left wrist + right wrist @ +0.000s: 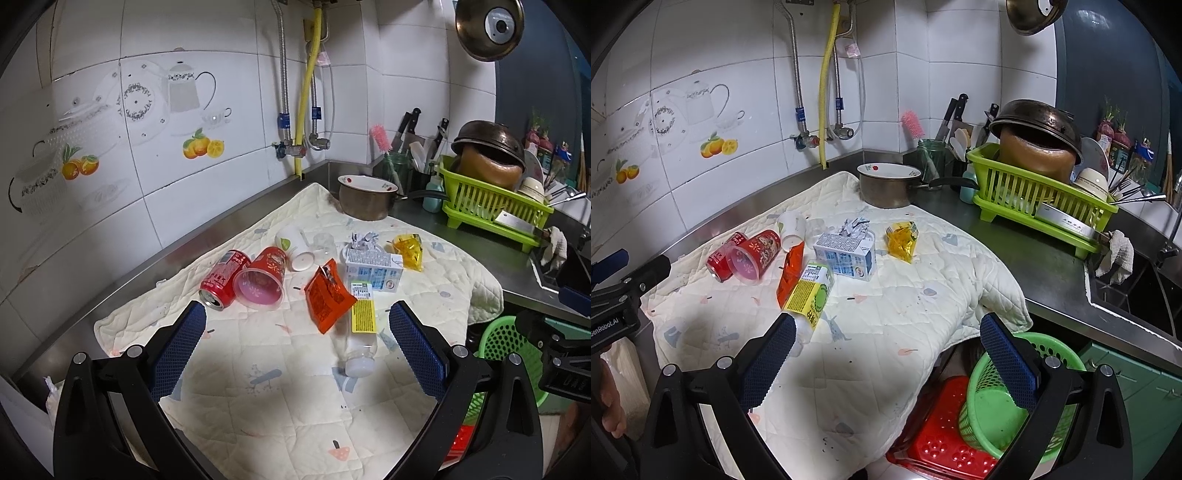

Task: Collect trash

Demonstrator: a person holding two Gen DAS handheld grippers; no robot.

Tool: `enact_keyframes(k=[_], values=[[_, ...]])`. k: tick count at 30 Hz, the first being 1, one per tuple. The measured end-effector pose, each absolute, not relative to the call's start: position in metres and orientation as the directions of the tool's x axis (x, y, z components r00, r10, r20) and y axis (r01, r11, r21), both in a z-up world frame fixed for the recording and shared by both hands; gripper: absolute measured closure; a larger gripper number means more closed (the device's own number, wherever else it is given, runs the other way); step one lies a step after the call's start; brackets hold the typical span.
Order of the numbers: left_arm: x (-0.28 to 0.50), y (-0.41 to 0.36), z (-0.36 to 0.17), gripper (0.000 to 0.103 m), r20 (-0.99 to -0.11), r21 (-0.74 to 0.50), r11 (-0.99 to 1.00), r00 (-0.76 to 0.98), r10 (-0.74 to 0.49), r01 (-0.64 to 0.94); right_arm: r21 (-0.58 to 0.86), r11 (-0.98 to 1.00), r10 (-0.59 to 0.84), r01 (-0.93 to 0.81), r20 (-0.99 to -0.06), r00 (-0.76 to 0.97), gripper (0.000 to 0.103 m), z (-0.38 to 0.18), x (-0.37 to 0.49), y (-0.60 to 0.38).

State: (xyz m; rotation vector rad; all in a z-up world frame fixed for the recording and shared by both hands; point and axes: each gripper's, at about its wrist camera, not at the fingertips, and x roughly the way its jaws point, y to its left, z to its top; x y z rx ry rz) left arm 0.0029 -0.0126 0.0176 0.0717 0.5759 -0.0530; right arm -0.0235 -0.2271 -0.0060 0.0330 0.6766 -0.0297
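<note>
Both tools, left (pixel 297 343) and right (pixel 888 347), hang open and empty above the tabletop (pixel 1034 258). No trash is collected yet; probably the next move is closing on the bottle (pixel 360 332), for the basket (pixel 990 406).

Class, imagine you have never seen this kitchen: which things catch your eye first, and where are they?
A heap of bright litter on the cream quilted cloth: a red soda can beside a tipped red cup, with an orange packet mid-cloth. Behind it, on the steel counter, stands a lime-green dish rack; a green basket waits below the counter edge.
</note>
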Motion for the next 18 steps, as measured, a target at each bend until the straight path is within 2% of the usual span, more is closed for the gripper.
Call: enact_keyframes(k=[18], values=[[0.0096, -0.0087, 0.0172, 0.005, -0.551, 0.057, 0.996, 0.834, -0.028, 0.071, 0.022, 1.0, 0.004, 0.013, -0.626, 0.78, 0.006, -0.0121, -0.0182, -0.2206]])
